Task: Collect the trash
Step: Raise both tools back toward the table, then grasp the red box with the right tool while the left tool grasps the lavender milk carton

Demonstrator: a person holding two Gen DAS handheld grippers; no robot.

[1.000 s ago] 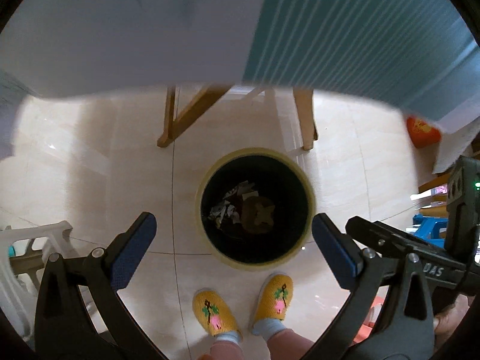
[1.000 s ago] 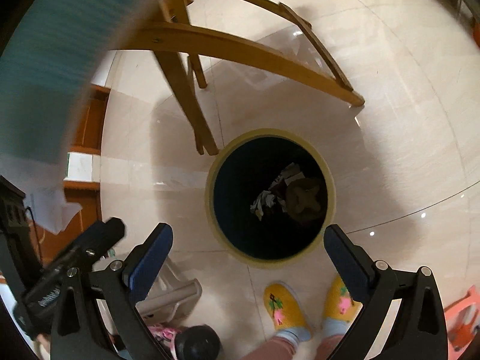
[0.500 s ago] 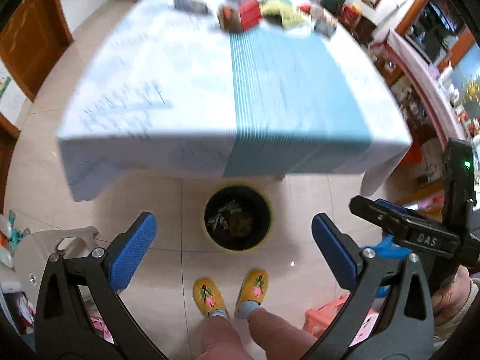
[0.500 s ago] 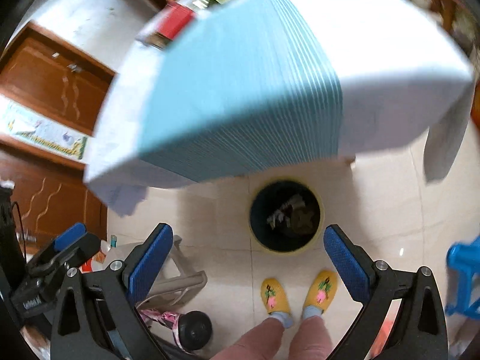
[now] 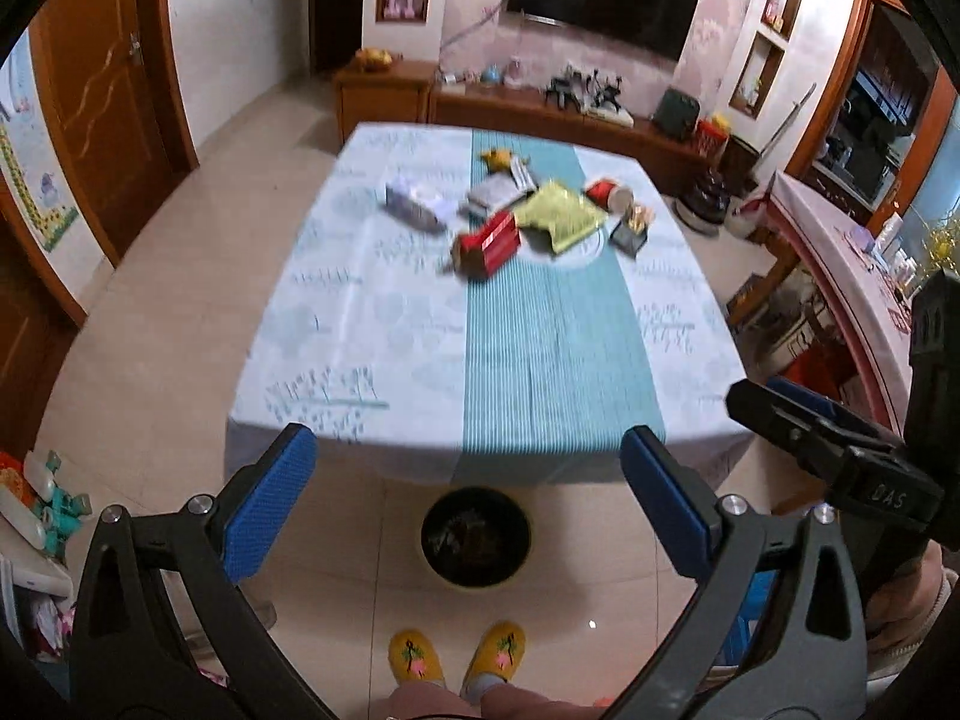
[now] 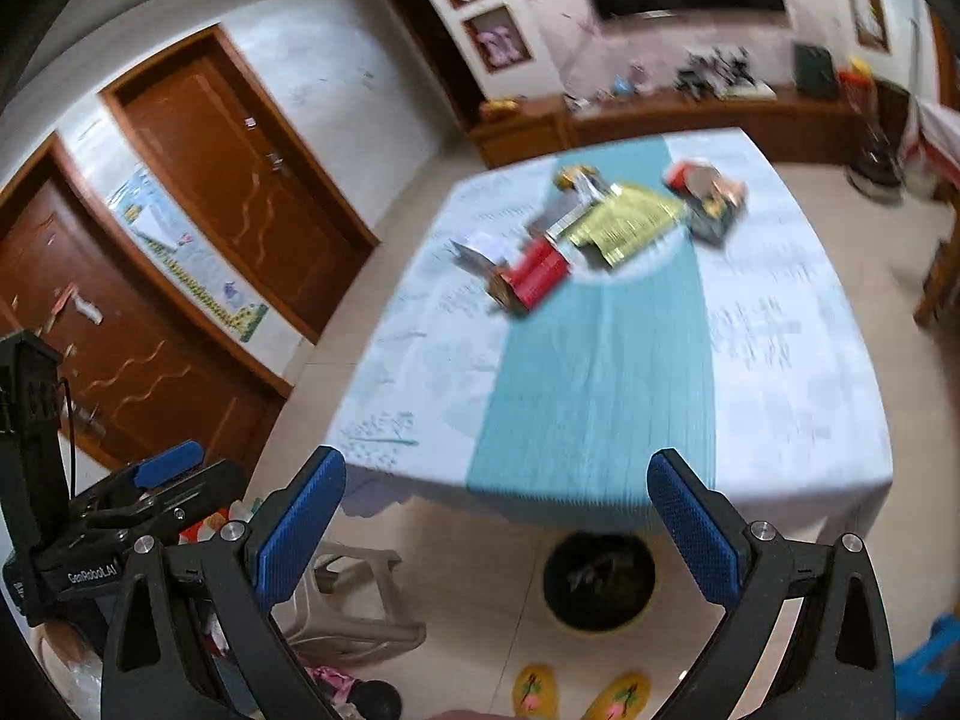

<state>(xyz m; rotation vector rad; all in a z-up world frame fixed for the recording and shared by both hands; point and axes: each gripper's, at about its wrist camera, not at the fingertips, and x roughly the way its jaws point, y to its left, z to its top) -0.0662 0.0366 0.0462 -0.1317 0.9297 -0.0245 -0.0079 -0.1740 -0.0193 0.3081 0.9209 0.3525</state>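
A round dark trash bin [image 5: 476, 545] with scraps inside stands on the floor at the table's near edge; it also shows in the right wrist view [image 6: 599, 581]. Trash lies at the far middle of the table [image 5: 540, 354]: a red box [image 5: 487, 245], a yellow-green wrapper [image 5: 559, 215], a white pack [image 5: 414, 203], a red can [image 5: 607, 194], a dark box [image 5: 630, 234]. The red box [image 6: 534, 275] and wrapper [image 6: 624, 221] are blurred in the right wrist view. My left gripper [image 5: 468, 504] and right gripper [image 6: 498, 528] are both open and empty, high above the bin.
A plastic stool [image 6: 354, 594] stands left of the bin. Yellow slippers [image 5: 456, 654] are on the floor just before the bin. Wooden doors [image 5: 108, 102] line the left wall; a TV cabinet [image 5: 540, 114] runs behind the table. A second table [image 5: 852, 276] stands right.
Both grippers have risen and tilted up from close above the bin to a high view over the whole table. Both stay open.
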